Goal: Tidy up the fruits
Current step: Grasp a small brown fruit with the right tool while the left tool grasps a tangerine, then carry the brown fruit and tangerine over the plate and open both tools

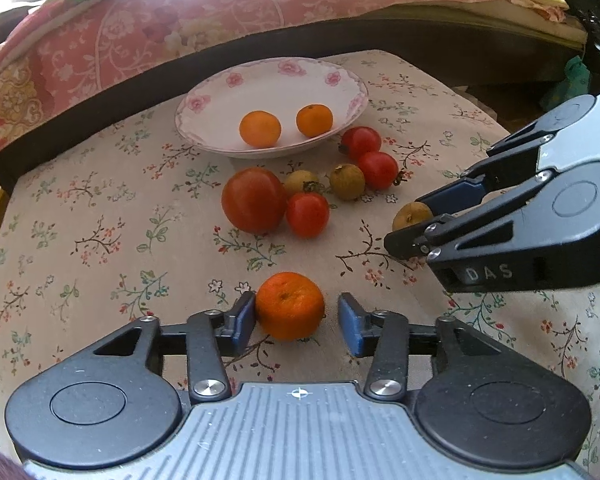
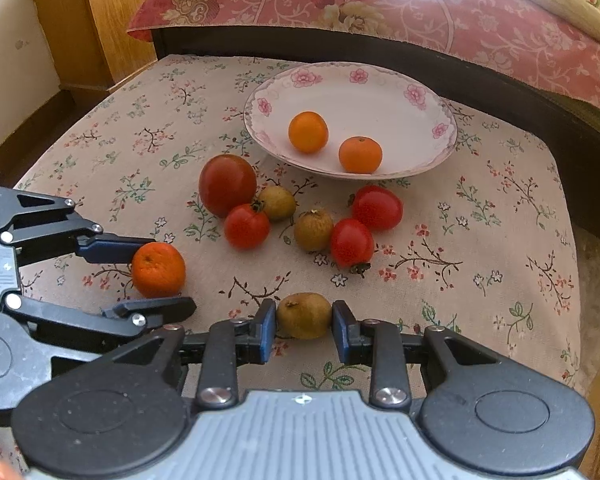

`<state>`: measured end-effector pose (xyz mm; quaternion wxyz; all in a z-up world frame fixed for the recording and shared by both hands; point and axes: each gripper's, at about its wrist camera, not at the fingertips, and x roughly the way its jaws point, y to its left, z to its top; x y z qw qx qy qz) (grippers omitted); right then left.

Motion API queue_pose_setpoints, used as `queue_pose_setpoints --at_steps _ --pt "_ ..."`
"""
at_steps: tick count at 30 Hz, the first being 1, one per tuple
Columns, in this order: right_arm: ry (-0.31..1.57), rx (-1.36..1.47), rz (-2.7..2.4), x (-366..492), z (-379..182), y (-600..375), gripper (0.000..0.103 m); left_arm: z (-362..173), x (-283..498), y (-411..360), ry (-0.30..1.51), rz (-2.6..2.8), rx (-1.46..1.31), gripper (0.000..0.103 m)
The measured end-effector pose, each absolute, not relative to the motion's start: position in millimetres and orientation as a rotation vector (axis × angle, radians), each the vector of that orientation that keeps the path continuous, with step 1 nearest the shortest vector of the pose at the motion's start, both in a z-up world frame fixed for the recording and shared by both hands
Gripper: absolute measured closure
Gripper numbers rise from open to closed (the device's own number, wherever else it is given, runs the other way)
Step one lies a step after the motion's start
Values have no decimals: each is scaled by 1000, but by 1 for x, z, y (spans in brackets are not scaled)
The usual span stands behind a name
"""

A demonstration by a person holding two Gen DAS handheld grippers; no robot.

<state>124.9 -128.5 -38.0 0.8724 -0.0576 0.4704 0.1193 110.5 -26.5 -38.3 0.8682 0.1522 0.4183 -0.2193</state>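
While I steer both grippers over the flowered tablecloth (image 2: 500,216), the parts read as follows.

Left gripper (image 1: 296,316): my jaws stand part open around a mandarin (image 1: 290,306); the left pad touches its skin, the right pad stands clear of it, so I have no grip on it.

Right gripper (image 2: 304,328): my jaws are closed narrowly on a brown-green longan (image 2: 304,315), both pads pressing its sides; it sits low over the cloth.

Plate (image 2: 400,84): white with pink flowers on the rim, at the far side of the cloth; it holds two small oranges (image 2: 308,132), apart from each other.

Loose fruit, mid-cloth: one large tomato (image 1: 254,200) touches a small tomato (image 1: 308,215); a second longan (image 1: 300,182) lies just behind them, a third longan (image 1: 347,182) beside two more small tomatoes (image 1: 378,170) near the plate's front rim.

Background: a pink patterned bedspread (image 1: 140,32) hangs behind the plate.
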Motion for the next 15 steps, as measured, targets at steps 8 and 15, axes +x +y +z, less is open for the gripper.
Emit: queue_pose_setpoints --at_steps 8,15 --pt "977 -110 271 123 -39 -132 60 -40 108 -20 864 -466 309 40" --pt "969 -111 281 123 -40 -133 59 -40 110 -21 857 -463 309 39"
